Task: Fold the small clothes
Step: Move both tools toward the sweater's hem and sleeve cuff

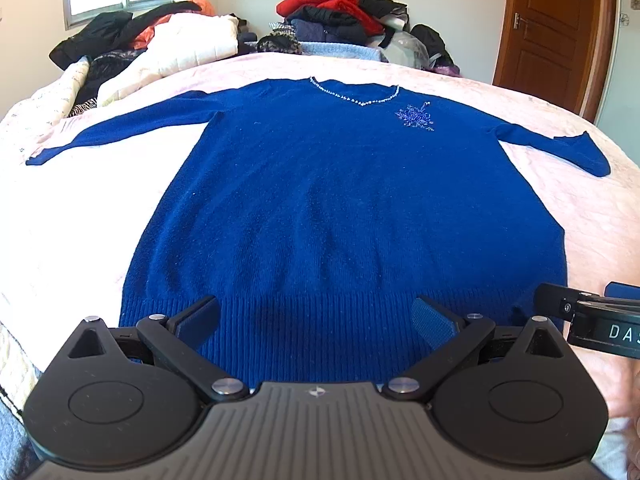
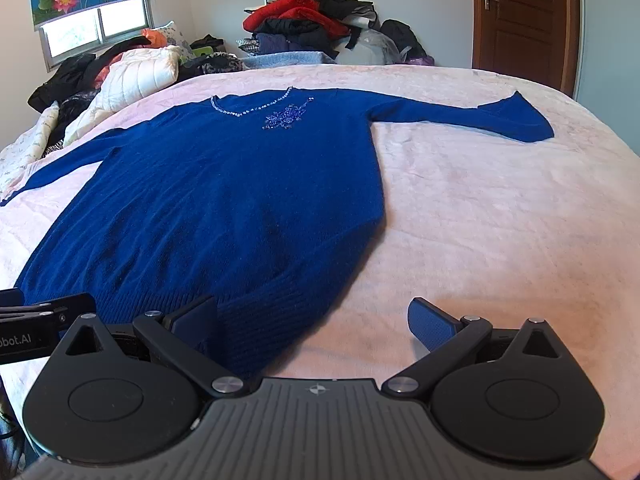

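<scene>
- The blue sweater (image 1: pixel 340 200) is spread flat on the bed (image 2: pixel 500 200), front up, both sleeves out to the sides, hem at the near edge.
- Left hand-held gripper (image 1: pixel 316 320) hovers over the ribbed hem, jaws wide apart, gripping nothing.
- Right hand-held gripper (image 2: pixel 314 320) is also wide apart, at the hem's right corner (half over bare bedspread).
- Clothes pile (image 1: pixel 340 4) sits at the far edge.

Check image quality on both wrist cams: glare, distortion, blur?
Left wrist view: strong fisheye bowing of the pink quilted bedspread, its sunlit left side blown out white; blue knit sweater sharp. Right wrist view: same curvature, softer light, dark corner vignetting, bright window.
</scene>
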`<state>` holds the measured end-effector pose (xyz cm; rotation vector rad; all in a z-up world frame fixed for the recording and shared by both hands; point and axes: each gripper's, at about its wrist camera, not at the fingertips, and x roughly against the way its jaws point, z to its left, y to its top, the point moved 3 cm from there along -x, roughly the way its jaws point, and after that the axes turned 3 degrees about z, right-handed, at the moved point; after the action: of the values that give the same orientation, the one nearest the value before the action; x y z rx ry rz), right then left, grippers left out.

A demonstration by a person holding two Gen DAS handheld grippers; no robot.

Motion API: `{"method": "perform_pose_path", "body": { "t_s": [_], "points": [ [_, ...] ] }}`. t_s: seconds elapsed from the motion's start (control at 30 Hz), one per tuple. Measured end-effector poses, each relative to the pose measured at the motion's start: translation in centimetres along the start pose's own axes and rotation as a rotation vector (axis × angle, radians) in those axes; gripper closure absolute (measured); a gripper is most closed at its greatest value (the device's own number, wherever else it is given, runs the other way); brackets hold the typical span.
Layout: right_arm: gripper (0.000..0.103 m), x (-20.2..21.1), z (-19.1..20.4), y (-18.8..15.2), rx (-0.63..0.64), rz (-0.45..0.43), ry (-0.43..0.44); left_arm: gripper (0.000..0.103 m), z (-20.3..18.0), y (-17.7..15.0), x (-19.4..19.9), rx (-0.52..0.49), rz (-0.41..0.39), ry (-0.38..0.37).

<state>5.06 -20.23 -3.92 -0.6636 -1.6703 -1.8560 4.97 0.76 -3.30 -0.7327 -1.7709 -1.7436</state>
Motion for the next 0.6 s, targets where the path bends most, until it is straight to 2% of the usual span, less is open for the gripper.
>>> {"method": "perform_pose_path", "body": {
  "t_s": [0.33,0.6],
  "points": [
    [0.0,-1.6,1.1,4.1,0.073,-0.067,-0.005,0.0,-0.2,3.0,-2.4,0.008,0.011,-0.021],
    [0.0,-4.8,1.2,6.8,0.091,-0.048,-0.001,0.0,-0.8,5.6,-5.7,0.018,0.04,-0.028]
  ]
}}
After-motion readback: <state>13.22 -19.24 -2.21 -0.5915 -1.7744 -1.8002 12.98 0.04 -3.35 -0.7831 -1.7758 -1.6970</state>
